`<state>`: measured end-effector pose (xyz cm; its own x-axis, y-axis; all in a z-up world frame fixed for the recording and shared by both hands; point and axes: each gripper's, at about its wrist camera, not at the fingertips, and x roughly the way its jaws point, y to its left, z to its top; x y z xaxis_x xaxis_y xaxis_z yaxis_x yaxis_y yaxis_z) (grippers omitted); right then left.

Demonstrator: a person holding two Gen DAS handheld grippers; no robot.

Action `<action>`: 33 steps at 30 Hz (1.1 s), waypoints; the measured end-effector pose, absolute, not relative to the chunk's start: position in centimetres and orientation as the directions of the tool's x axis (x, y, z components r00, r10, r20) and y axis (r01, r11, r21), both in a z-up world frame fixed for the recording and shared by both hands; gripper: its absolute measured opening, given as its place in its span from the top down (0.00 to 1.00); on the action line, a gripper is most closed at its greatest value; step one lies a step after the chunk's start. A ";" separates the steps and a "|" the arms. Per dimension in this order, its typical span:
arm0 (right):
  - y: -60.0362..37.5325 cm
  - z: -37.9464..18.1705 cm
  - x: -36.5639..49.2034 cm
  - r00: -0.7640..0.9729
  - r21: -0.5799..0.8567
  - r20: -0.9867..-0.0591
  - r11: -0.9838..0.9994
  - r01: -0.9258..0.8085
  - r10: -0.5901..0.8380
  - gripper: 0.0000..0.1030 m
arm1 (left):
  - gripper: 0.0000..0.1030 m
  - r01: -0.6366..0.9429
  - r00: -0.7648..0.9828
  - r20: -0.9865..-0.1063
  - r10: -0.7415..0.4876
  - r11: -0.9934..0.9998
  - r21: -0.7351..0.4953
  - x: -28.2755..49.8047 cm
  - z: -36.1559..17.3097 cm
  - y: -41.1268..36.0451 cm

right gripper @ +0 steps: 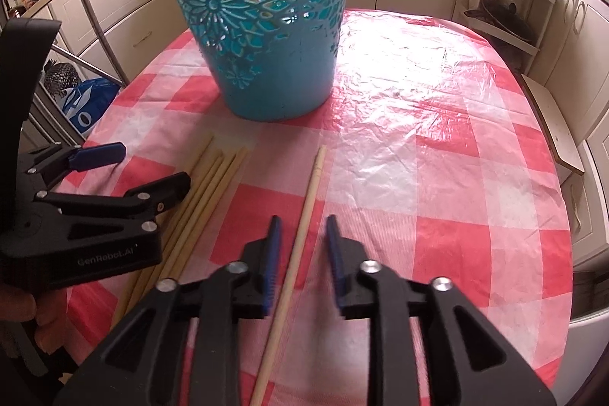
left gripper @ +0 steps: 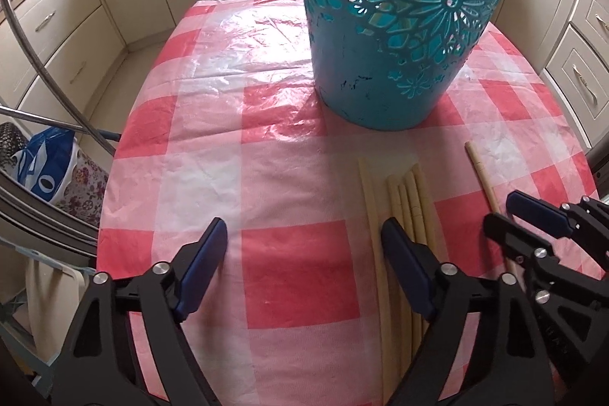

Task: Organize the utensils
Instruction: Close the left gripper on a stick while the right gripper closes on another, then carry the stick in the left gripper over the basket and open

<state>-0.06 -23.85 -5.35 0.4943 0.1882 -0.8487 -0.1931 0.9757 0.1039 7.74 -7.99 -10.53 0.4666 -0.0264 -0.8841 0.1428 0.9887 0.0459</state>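
Chopsticks: we see pale bamboo, bundled | lone chopstick between our right gripper's parted pads, untouched | left gripper wide, empty | teal cutout holder upright.

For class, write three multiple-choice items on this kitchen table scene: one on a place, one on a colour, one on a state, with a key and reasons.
1. Where does the lone pale wooden chopstick lie?
A. between the right gripper's fingers
B. inside the holder
C. on the floor

2. What colour is the tall cut-out plastic utensil holder?
A. yellow
B. teal
C. black

3. How do the left gripper's jaws stand?
A. clamped on the holder
B. open above the red-and-white checked tablecloth
C. shut on a spoon

Key: 1 A, the stick runs between the blue pads, untouched; 2 B, its wall is teal; 3 B, the pads stand apart, holding nothing.
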 end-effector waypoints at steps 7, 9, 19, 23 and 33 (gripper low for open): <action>-23.5 -5.4 1.0 0.469 0.099 -0.863 0.973 -0.207 0.187 0.93 | 0.74 0.212 0.486 -0.871 -0.068 0.976 0.042 8.4 -10.1 -9.7; -23.7 -5.4 1.0 0.457 0.117 -0.865 0.970 -0.215 0.206 0.94 | 0.94 0.248 0.472 -0.876 -0.100 0.969 0.023 8.3 -10.0 -10.2; -27.9 -5.3 1.2 0.455 0.406 -0.799 0.911 -0.073 0.392 0.94 | 0.96 0.369 0.481 -0.769 -0.420 0.893 -0.257 5.5 -3.6 -7.8; -28.8 -5.0 1.0 0.468 0.438 -0.785 0.898 -0.045 0.406 0.94 | 0.96 0.507 0.562 -0.589 -0.580 0.805 -0.308 3.5 3.5 -7.9; -28.5 -4.3 0.9 0.484 0.449 -0.767 0.891 -0.061 0.420 0.94 | 0.95 0.325 0.883 -0.212 -0.420 0.870 -0.370 12.3 13.8 -6.1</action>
<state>0.92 -28.54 -4.29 0.4843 0.4200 -0.7675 -0.0610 0.8913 0.4493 12.31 -6.11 13.80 0.8825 -0.4197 -0.2122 0.3248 0.8702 -0.3704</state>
